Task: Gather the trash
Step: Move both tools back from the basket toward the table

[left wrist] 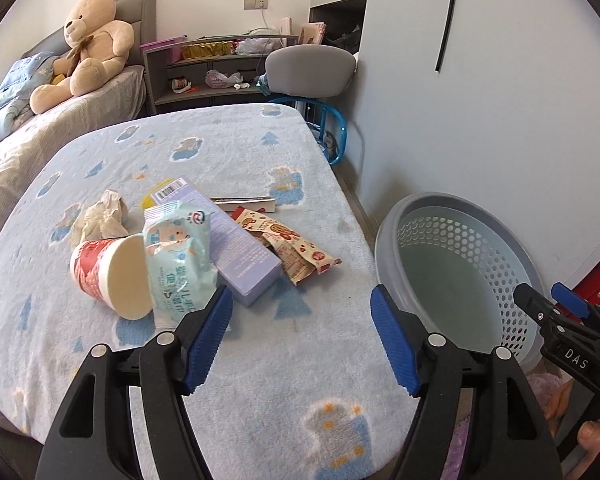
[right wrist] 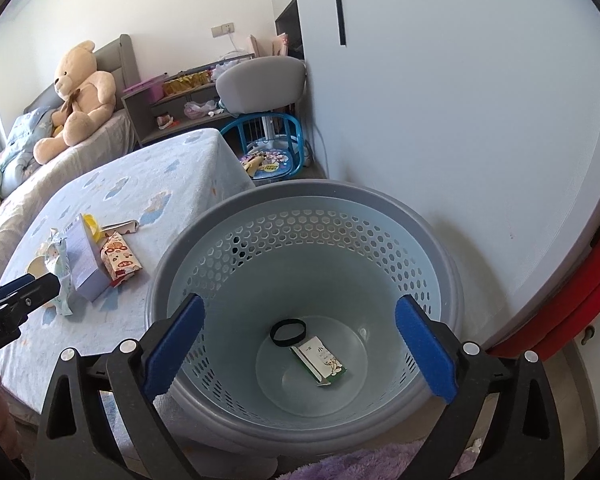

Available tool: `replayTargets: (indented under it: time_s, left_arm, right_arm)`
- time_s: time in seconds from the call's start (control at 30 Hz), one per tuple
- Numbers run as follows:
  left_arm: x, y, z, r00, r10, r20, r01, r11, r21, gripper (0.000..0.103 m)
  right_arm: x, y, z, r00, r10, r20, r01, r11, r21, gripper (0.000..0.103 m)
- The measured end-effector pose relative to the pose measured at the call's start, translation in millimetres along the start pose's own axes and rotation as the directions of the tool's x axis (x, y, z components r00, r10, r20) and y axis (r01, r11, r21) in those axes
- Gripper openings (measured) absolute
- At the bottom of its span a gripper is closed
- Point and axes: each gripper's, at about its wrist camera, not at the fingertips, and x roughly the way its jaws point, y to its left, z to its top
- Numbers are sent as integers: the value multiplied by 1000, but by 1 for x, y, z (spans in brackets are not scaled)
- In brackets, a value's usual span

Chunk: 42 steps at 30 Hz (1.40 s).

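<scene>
A heap of trash lies on the blue patterned blanket [left wrist: 220, 148]: a tipped red paper cup [left wrist: 108, 276], a pale wet-wipes pack [left wrist: 180, 256], a purple box [left wrist: 236, 248], snack wrappers [left wrist: 296, 252] and a crumpled tissue [left wrist: 100, 216]. My left gripper [left wrist: 302, 300] hangs open just right of the pack, with nothing between its fingers. To the right stands the grey perforated basket [right wrist: 300, 192]. My right gripper [right wrist: 300, 304] stands wide open over its mouth, empty. At the basket's bottom lie a small green-and-white carton [right wrist: 324, 364] and a black band [right wrist: 288, 330].
A white wardrobe [right wrist: 460, 100] rises right behind the basket, with a red object [right wrist: 560, 320] at far right. Beyond the blanket are a teddy bear [left wrist: 92, 40] on a bed, a grey shelf [left wrist: 204, 72], a grey chair [left wrist: 308, 68] and a blue stool [right wrist: 276, 140].
</scene>
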Motion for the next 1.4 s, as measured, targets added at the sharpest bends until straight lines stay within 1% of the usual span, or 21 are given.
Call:
replayTargets:
  time_s: [0.13,0.3,0.43,0.67,0.93,1.13,1.4]
  left_arm:
    - [-5,18,-5,1000,25,6,-25,999,-23,69]
    - [-10,41,-9,998,58,14,-57,997,-53,69]
    - [-14,59,-12,997,80,16,-78,994,-80,69]
    - [-14,91,-19,991,136,-1,-135,984,-117,69]
    - [-2,125,-21,983,180,-29,-183,966,-184,70]
    - [15,130,-17,981,190,-36,-193,965,-179,70]
    - [39,141,-12,975,216,-53,-222,959,-177,70]
  right_arm:
    - [-4,10,0,1000,17,8,-17,1000,-18,95]
    - [-7,25,0,997,71,8,-71,997,-2,95]
    - [-7,44,0,994,107,5,-107,994,-14,95]
    - [-3,78,3,985,171,1,-171,984,-47,95]
    - [9,111,5,972,235,-23,-236,969,-71,95]
    - [19,126,2,968,247,-43,-250,964,-90,95]
    - [31,128,1,968,241,-64,-246,967,-71,95]
